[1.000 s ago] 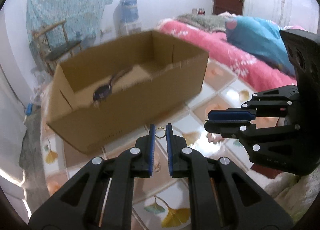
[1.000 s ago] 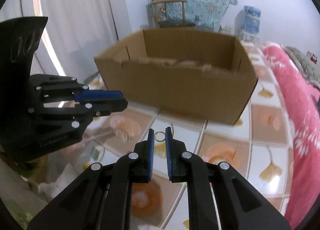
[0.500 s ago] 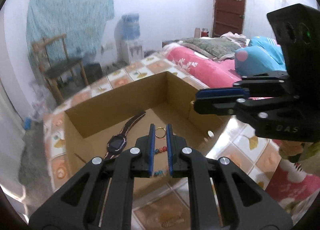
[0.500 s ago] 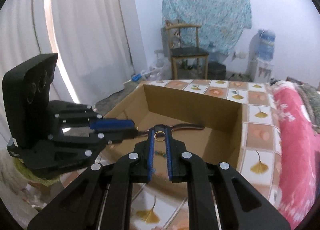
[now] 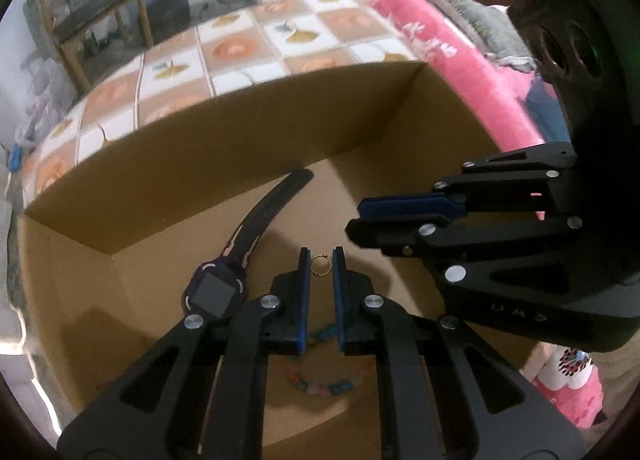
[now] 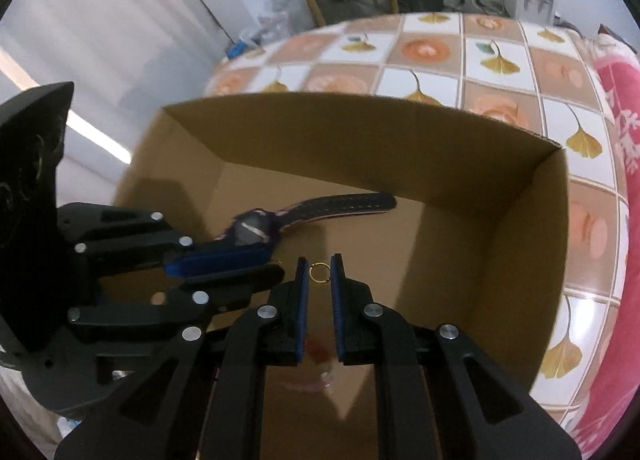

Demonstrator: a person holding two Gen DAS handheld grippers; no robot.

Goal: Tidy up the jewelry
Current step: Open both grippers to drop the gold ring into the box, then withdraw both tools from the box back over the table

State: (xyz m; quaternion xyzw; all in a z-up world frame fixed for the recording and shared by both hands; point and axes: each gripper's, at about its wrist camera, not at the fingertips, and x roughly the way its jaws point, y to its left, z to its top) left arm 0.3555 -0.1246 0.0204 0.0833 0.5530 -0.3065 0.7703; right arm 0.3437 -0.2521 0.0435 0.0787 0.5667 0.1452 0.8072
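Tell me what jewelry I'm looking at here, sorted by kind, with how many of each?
Gold rings: 2, one ring pinched in the left gripper, one ring in the right gripper.
Watches: 1, the watch lying in the cardboard box.
Beaded bracelets: 1, the bracelet on the box floor.
Total: 4.

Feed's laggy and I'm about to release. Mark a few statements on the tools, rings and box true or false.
1. The left tool grips a ring. True.
2. The right tool is empty. False: it grips a second ring.
3. A watch lies in the box. True.
4. The box holds no beads. False: a bead bracelet lies on its floor.
5. Both tools are over the box. True.
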